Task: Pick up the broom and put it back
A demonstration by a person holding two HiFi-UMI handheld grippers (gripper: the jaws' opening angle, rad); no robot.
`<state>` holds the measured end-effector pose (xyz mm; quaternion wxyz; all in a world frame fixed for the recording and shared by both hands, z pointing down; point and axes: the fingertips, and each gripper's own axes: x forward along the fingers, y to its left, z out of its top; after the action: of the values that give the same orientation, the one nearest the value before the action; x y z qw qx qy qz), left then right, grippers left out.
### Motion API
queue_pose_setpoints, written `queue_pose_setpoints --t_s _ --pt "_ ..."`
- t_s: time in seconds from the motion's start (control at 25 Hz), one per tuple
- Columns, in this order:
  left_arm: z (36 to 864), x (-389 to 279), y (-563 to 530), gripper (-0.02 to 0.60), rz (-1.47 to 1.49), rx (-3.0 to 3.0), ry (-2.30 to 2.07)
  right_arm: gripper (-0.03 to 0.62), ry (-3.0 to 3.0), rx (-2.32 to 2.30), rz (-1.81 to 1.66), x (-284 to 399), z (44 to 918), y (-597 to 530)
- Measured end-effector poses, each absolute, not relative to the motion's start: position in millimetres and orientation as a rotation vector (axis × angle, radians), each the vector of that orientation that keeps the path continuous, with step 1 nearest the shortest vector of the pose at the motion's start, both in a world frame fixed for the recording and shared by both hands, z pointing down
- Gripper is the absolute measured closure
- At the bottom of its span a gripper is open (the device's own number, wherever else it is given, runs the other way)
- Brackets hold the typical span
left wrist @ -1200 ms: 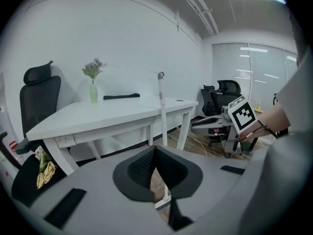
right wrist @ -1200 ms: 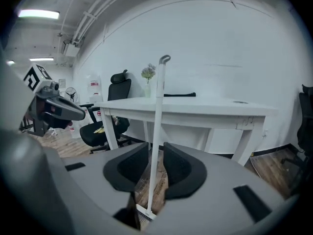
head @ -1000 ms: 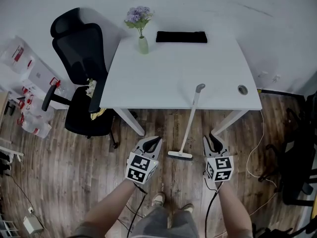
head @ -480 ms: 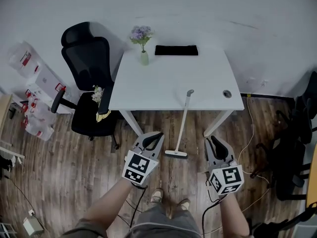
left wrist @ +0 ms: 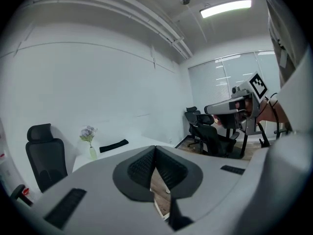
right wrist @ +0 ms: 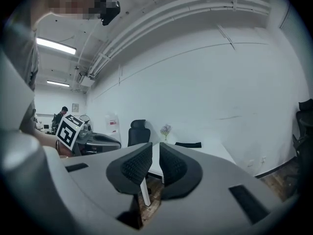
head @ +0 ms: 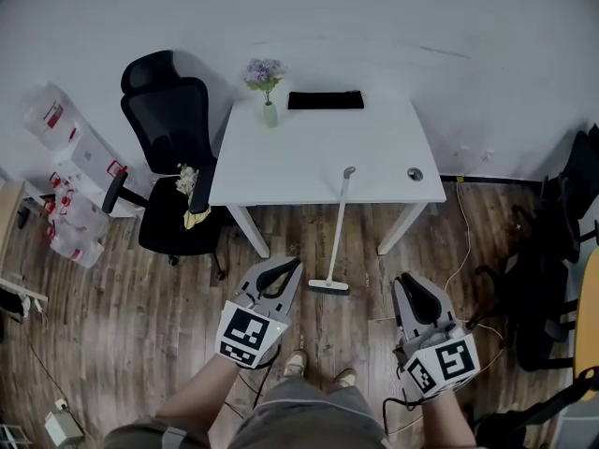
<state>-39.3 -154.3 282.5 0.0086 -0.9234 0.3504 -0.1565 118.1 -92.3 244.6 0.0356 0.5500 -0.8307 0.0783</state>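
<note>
- The wood floor [head: 122,288] runs under both grippers and on ahead of them to the white wall.
- One white table [head: 309,157] stands ahead of both grippers, against that wall. Its two front legs slant down to the floor, one on either side of the broom.
- One black office chair [head: 168,157] sits ahead and to the left of the left gripper, at the table's left end. More dark chairs [head: 562,251] stand out to the right of the right gripper; I cannot count them.
- A pile of white packs with red marks [head: 65,176] lies far left of the left gripper.
- One broom [head: 338,232] stands ahead of the grippers, in the gap between them. Its handle top leans on the table's front edge. Its head rests on the floor, just right of the left gripper's tips and well apart from the right gripper.
- The left gripper [head: 292,267] has its jaws together at the tips, with nothing in them.
- The right gripper [head: 408,283] shows a narrow slit between its pads. The jaws have just been closing and hold nothing.
- One flat black pad [head: 326,100] lies at the table's far edge, beyond the broom.
- One vase of purple flowers [head: 268,82] stands on the table's far left corner.
- One round cable hole [head: 415,174] sits near the table's front right corner, ahead of the right gripper.
</note>
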Motion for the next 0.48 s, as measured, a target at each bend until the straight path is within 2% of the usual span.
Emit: queue_pose_setpoints --t_s 0.24,0.48 --pt "261.0 -42.3 -124.9 0.566 -0.443 -2.9 1.101 0.56 -2.612 1.661 0.275 115.0 229.0 -57.7" --pt "255.2 -40.3 -106.2 0.566 -0.451 -2.879 1.108 0.563 -2.634 1.588 0.29 110.4 221.0 -38.0"
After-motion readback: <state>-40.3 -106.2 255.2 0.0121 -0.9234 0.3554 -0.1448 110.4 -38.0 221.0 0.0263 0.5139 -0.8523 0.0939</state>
